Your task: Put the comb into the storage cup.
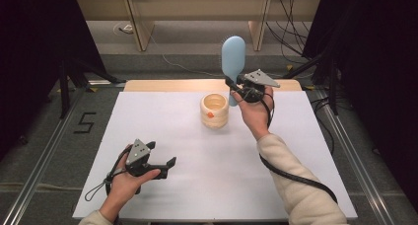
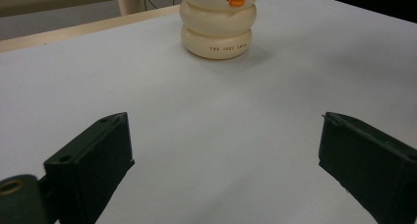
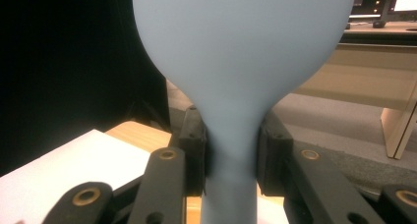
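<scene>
Progress: we hold the pale-blue plastic paddle brush (image 1: 233, 57) upright, right gripper (image 1: 240, 83) clamped on its handle, just beside the cream ringed ceramic holder (image 1: 214, 110) | left gripper (image 1: 165, 166) jaws apart, idle on white table (image 1: 207, 175) | remaining, we judge: lower brush into holder

White table (image 1: 212, 185); floor marking "5" (image 1: 85, 122) at left

Pale blue brush (image 1: 233, 56), cream ringed cup (image 1: 214, 110) with an orange mark, white table (image 1: 207, 185).
</scene>
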The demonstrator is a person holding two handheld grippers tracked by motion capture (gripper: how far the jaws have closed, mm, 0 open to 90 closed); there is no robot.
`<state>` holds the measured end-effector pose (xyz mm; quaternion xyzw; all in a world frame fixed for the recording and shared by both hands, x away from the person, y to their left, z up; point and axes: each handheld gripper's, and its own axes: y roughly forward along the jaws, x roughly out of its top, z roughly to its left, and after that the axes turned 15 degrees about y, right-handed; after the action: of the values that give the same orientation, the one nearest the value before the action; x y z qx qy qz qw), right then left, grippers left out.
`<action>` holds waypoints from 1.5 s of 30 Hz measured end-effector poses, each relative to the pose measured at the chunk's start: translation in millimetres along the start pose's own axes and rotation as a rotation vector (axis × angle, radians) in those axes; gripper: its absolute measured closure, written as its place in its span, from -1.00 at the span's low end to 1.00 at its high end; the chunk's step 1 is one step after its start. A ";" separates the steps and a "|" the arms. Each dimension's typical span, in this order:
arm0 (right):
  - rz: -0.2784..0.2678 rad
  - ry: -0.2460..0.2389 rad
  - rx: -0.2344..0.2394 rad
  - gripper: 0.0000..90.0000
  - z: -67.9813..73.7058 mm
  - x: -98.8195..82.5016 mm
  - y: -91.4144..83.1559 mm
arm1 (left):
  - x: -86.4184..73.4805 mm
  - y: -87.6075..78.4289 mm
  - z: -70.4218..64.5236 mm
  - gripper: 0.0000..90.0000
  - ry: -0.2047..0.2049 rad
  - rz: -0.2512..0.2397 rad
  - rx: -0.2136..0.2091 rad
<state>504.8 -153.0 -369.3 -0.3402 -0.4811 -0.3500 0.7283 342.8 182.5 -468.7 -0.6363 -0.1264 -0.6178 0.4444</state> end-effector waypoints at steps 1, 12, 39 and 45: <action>0.003 0.002 -0.001 0.57 0.0 -0.3 0.3 | 0.0 0.0 0.0 -0.88 0.000 0.000 0.000; -0.001 -0.003 0.003 0.57 -0.1 -4.1 6.0 | -0.1 -0.2 0.2 -0.88 0.000 -0.001 0.000; -0.015 -0.013 0.022 0.57 6.7 -9.3 23.7 | -0.2 -0.2 0.4 -0.88 0.000 -0.001 -0.002; -0.019 -0.014 0.023 0.57 7.3 -10.4 27.1 | -0.2 -0.2 0.4 -0.88 0.000 -0.002 -0.002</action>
<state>521.1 -130.9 -381.2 -0.3294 -0.4936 -0.3489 0.7253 342.9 183.0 -468.8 -0.6367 -0.1263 -0.6182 0.4432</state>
